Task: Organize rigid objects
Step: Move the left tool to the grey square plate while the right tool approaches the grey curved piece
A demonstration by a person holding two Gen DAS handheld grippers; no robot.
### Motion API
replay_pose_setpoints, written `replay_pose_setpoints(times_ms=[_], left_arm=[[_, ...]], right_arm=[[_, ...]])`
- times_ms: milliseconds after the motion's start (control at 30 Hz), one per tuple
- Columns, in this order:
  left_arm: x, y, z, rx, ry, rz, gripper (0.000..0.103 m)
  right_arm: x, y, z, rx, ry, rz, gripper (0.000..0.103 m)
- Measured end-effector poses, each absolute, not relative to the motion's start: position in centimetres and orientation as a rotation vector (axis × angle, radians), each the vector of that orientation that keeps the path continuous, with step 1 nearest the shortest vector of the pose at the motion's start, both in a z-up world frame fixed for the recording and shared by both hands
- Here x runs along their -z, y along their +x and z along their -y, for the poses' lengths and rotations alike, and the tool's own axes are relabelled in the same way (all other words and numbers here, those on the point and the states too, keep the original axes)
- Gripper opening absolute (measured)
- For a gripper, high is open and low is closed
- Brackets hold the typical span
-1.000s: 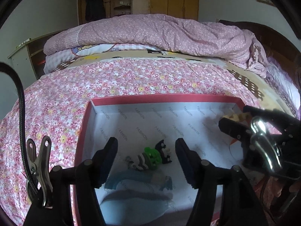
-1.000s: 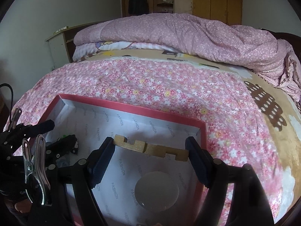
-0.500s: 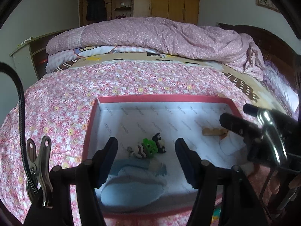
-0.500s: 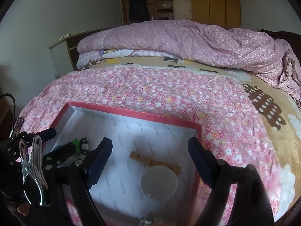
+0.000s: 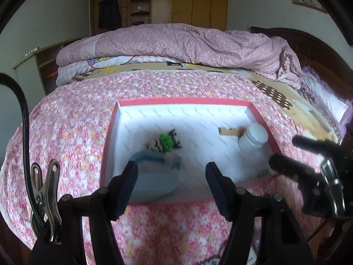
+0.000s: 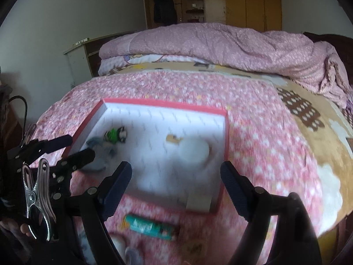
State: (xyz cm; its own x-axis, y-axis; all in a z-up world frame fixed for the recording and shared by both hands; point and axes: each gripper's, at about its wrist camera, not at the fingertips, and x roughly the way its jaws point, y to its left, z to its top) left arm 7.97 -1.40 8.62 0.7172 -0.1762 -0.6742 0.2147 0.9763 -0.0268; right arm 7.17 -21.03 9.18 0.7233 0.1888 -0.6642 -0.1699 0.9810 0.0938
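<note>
One red box (image 5: 111, 130) with a white lining lies on the floral bedspread (image 5: 66, 128). Inside it I count one white jar (image 5: 253, 135) at the right wall, one wooden piece (image 5: 228, 131) just behind the jar and touching it or nearly so, one small cluster of toys (image 5: 164, 142) in green, black and striped colours near the left-centre, and one pale blue scoop-shaped item (image 5: 154, 176) in the near left corner, its handle reaching toward the toys. How many toys make up the cluster I cannot tell; they blur together.

Outside the box, on the bedspread at its near edge, the right wrist view shows one teal tube (image 6: 151, 226) lying on its side, and one small pale block (image 6: 197, 203) at the box's near right corner; whether that block sits in or against the box is unclear because of blur. Further near-edge shapes are too blurred to name.

There are two grippers. The left gripper (image 5: 171, 185) has its jaws spread wide, holding nothing, poised over the near wall of the box with the blue item between the fingers in view. The right gripper (image 6: 175, 186) is likewise spread wide and empty, above the near edge of the box, with the jar ahead between its fingers. Neither touches any item.

One folded pink quilt (image 5: 176, 42) lies across the far end of the bed.
</note>
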Motion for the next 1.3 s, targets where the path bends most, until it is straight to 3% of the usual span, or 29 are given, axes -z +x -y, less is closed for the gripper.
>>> replay_pose_setpoints(times_ms=[600,767,1300], left_arm=[[-6.3,1.4,0.7,0.269,0.048,-0.816,0.067],[-5.4,-0.7,1.1,0.324,0.04,-0.856,0.067],[-2.4,-3.7,4.1,0.388,0.156,-0.934,0.067]], right_arm=[[-6.1,-0.1,22.0,-0.236,0.069,-0.795,0.084],[-4.9,-2.4,21.5,-0.259,0.022,-0.821,0.071],[-3.0,-4.9,20.9,-0.312,0.037,-0.863,0.063]])
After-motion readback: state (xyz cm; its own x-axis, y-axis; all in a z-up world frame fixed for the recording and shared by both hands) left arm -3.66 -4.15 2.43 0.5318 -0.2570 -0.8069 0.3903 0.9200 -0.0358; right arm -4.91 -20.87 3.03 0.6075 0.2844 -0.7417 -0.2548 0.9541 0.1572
